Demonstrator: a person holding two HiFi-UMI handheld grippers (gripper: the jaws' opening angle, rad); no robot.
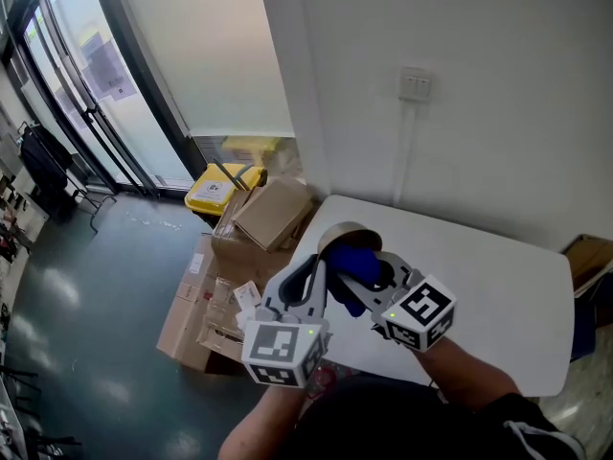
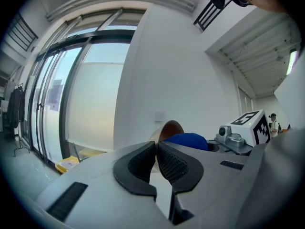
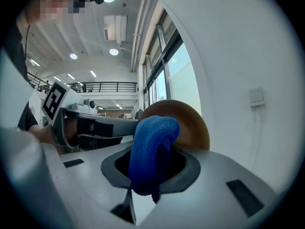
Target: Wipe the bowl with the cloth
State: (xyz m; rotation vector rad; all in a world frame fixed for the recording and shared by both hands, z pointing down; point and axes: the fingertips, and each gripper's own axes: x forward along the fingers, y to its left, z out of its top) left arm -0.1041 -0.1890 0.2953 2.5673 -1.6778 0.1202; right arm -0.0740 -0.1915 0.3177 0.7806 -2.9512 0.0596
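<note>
Right gripper view: the right gripper [image 3: 152, 166] pinches the blue cloth [image 3: 151, 137], which touches the tan bowl [image 3: 193, 125] just ahead; the left gripper [image 2: 156, 152] clamps the bowl's rim.

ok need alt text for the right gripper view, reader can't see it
The right hand-held gripper clamps a bunched blue cloth, its top against the brown inside of a bowl just ahead. The left hand-held gripper reaches in from the left and grips the bowl's rim; white wall and tall windows behind.
</note>
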